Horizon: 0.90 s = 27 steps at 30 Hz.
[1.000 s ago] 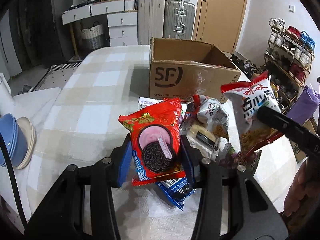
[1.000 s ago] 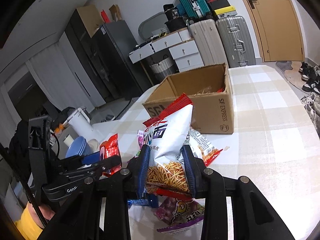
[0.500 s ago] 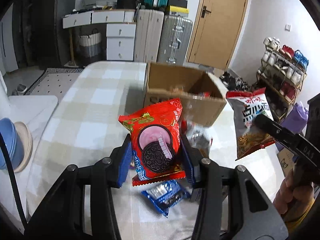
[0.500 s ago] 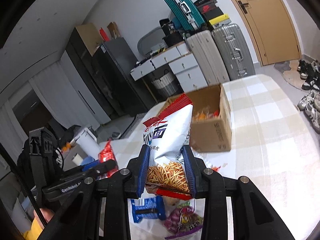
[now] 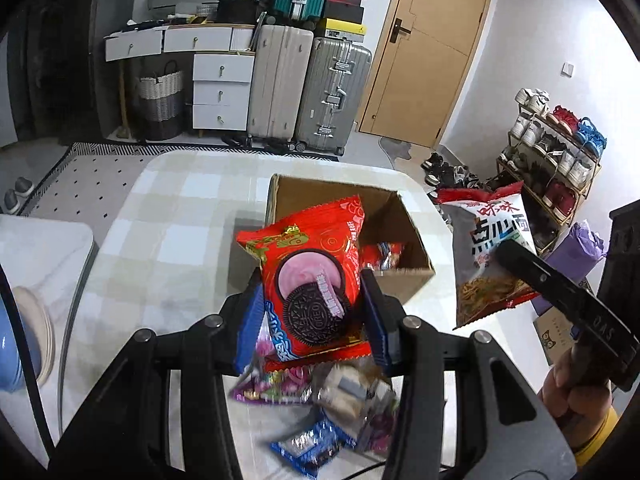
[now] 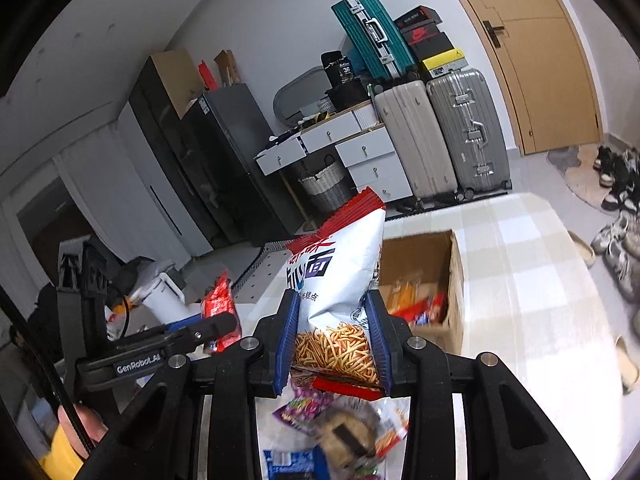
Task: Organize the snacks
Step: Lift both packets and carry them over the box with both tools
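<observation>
My left gripper (image 5: 314, 312) is shut on a red Oreo packet (image 5: 312, 280), held upright above the table in front of the open cardboard box (image 5: 416, 270). My right gripper (image 6: 334, 340) is shut on a white and red bag of noodle snack (image 6: 340, 276), also lifted, with the box (image 6: 454, 292) behind it to the right. Each view shows the other gripper and its packet off to the side: the noodle bag (image 5: 494, 248) at right, the Oreo packet (image 6: 218, 304) at left. Red packets lie inside the box.
A pile of loose snacks (image 5: 320, 404) lies blurred on the checked tablecloth (image 5: 168, 240) below both grippers, among them a blue packet (image 6: 290, 462) and a purple one (image 6: 306, 404). Blue and beige bowls (image 5: 24, 336) sit at far left. Suitcases, drawers and a shoe rack stand beyond the table.
Both grippers have risen with their packets and now look down into the box. The snack pile has dropped lower in both views. Grips are unchanged.
</observation>
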Motion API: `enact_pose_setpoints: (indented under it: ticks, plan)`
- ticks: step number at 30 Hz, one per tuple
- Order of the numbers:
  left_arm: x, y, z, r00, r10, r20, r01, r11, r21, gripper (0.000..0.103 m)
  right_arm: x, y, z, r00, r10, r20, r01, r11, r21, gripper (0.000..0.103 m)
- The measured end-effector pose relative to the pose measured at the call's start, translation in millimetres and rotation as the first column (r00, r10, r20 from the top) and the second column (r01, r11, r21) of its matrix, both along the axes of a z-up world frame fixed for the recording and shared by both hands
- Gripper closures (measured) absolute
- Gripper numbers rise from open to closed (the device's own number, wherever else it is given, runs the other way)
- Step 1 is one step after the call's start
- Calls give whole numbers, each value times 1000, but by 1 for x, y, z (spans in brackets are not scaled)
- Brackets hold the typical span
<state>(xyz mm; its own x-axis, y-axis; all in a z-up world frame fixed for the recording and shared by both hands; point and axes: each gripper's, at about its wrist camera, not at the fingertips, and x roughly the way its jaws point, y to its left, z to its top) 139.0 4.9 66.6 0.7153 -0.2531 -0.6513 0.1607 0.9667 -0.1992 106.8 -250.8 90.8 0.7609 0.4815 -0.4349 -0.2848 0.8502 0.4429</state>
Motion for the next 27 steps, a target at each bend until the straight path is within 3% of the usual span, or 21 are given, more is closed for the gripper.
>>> enact_pose_setpoints:
  ticks: [6,13,18,27]
  plan:
    - [58,-18,6,998,-47,-41,48,999,13,61,39,-1,1,999,-33,-35,33,999,5,69]
    - [131,-41,-11,989,-85,-118,90,995,38,61,94,-4,-12,993,-55,-101,55,998,3,69]
    - [177,-54,-43,977,-75,-198,91,993,70,61,129,-2,-31,986,-64,-155,59,998,-37,69]
    - [209,-68,-96,957,-97,-273,128,987,98,61,173,12,-70,971,-53,-235,28,994,-107,69]
